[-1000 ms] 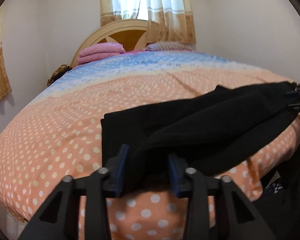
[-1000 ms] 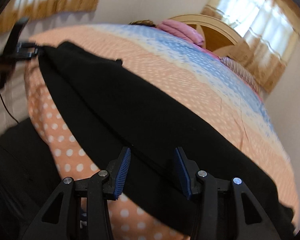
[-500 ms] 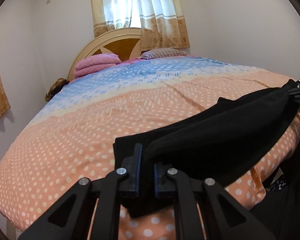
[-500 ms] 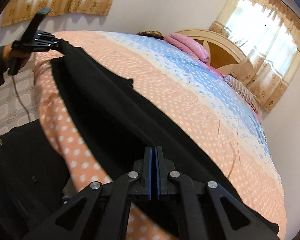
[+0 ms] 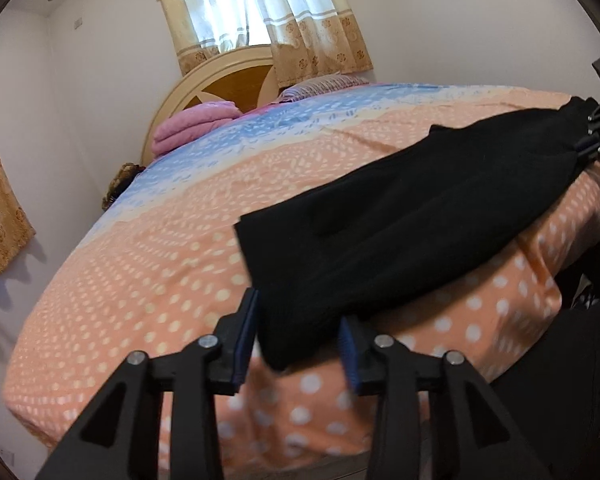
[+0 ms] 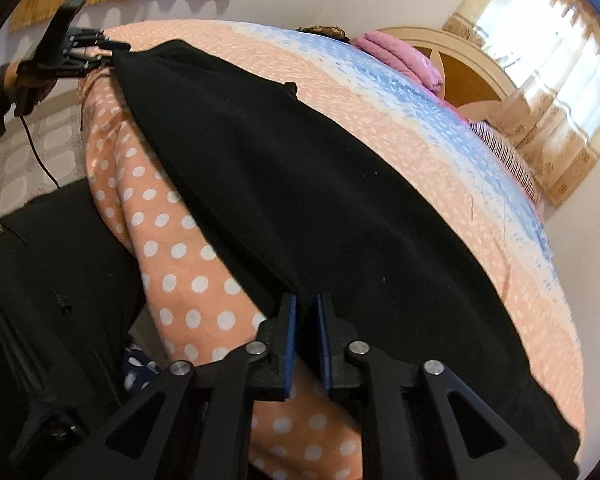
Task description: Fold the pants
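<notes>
Black pants (image 5: 400,216) (image 6: 300,184) lie stretched along the near edge of the orange dotted bedspread (image 5: 160,264) (image 6: 172,240). My left gripper (image 5: 297,344) is at one end; its jaws are opening, the cloth end lies loose between the pads, and it shows from afar as the left gripper (image 6: 116,54). My right gripper (image 6: 307,344) is at the other end. Its jaws are opening by a narrow gap, with the pants' edge running into it. From the left wrist view, the right gripper (image 5: 586,136) sits at the pants' far end.
A folded pink blanket (image 5: 196,124), a striped pillow (image 5: 320,84) and a wooden headboard (image 5: 236,80) are at the bed's far end under a curtained window (image 5: 256,8). A hand (image 6: 24,80) holds the left gripper over a tiled floor (image 6: 40,152). Dark clothing (image 6: 40,280) fills the near side.
Both grippers were open around the pants' ends, then shut on them and lifted; now both pairs of jaws have parted again and the pants lie flatter and more stretched.
</notes>
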### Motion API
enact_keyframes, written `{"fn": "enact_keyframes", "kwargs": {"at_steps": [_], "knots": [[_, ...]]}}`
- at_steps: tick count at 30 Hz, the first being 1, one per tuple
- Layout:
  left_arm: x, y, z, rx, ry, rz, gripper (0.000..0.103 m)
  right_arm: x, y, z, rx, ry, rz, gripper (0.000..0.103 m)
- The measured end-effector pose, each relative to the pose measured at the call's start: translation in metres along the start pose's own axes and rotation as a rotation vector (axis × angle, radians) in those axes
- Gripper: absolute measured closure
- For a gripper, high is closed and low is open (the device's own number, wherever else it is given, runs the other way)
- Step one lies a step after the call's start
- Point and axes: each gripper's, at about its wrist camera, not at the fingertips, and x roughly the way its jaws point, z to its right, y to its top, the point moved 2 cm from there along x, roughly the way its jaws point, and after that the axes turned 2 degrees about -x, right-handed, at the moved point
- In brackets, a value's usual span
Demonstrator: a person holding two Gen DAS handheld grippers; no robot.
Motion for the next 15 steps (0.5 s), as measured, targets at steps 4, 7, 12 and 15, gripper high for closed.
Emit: {"fn": "enact_keyframes", "kwargs": {"at_steps": [4, 7, 12, 15], "knots": [[-0.008, -0.011, -0.017, -0.02, 0.009, -0.015, 0.052, -0.015, -0.007, 0.001, 0.061, 0.086, 0.02, 0.062], [-0.015, -0.02, -0.033, -0.071, 0.021, -0.021, 0.052, -0.023, -0.003, 0.005, 0.104, 0.138, 0.044, 0.062], [-0.025, -0.025, -0.067, -0.261, 0.036, 0.032, 0.052, -0.025, 0.035, 0.025, 0.235, 0.209, 0.125, 0.062], [-0.026, -0.003, -0.064, -0.334, -0.006, 0.106, 0.052, -0.005, 0.071, 0.037, 0.331, 0.26, 0.143, 0.062]]}}
